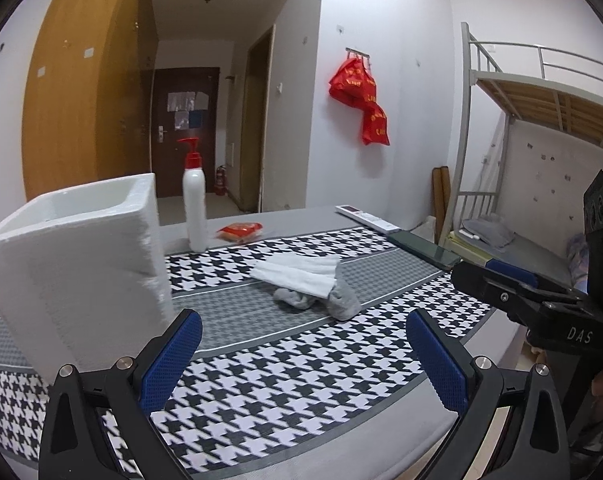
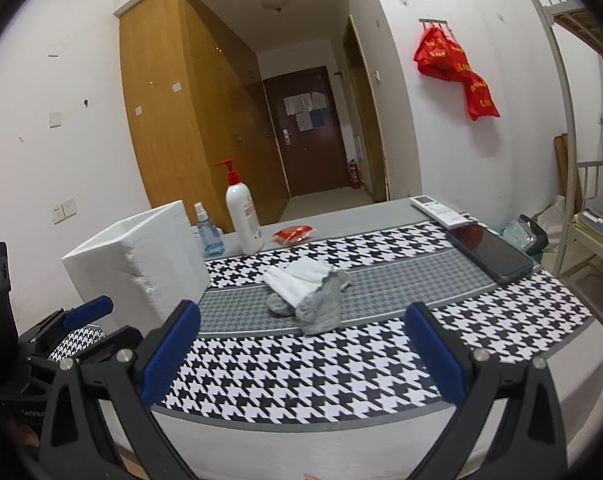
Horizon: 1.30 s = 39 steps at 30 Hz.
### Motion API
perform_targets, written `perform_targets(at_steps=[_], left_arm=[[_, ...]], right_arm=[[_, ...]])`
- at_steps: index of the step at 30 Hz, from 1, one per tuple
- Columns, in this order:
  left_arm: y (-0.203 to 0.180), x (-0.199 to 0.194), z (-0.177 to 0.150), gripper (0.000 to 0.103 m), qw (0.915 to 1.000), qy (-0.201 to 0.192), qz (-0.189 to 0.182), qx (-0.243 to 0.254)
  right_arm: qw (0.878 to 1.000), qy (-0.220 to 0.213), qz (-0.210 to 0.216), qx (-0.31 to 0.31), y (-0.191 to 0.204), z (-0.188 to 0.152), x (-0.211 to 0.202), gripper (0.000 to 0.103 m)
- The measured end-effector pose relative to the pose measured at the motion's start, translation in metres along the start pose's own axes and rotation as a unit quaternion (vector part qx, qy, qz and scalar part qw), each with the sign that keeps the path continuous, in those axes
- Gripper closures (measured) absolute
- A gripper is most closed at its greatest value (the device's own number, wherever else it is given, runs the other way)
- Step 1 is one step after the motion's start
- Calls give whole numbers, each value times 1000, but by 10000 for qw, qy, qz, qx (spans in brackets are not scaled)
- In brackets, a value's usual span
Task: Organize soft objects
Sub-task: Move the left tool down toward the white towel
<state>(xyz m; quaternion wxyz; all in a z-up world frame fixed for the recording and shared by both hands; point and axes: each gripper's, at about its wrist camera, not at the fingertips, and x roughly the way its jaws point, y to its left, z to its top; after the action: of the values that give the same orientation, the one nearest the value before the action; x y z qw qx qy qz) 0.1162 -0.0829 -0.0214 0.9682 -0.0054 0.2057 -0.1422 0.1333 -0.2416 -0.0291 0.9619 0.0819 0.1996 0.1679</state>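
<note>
Hovering above the near edge of the tabletop, the left gripper has its blue pads spread wide and holds nothing; the right gripper is likewise released and empty, both aimed forward over the houndstooth cloth. The soft objects lie ahead of both grippers, near the middle of the cloth: a white sock draped partly over a grey sock, the two touching in one loose heap. A white foam box stands just ahead and to the left of the left gripper, open at the top; its interior floor is out of sight, so contents cannot be confirmed. Beyond the heap stand a pump bottle and a red packet; a phone lies ahead and right of the right gripper. Assessment: sorting appears not yet begun, with neither sock grasped, separated or stowed. Remaining, in my judgement: lifting each sock and placing it, probably in the box.
</note>
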Motion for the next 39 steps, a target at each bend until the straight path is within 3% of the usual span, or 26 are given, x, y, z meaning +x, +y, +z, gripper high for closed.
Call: perform_targets(at_steps=[17, 39], left_arm=[[-12, 36, 13, 1, 9997, 192, -111, 29], [2, 88, 26, 1, 9973, 706, 181, 46]], right_arm=[[9997, 206, -72, 78, -26, 3, 17, 0], [9979, 597, -56, 244, -49, 9, 60, 0]])
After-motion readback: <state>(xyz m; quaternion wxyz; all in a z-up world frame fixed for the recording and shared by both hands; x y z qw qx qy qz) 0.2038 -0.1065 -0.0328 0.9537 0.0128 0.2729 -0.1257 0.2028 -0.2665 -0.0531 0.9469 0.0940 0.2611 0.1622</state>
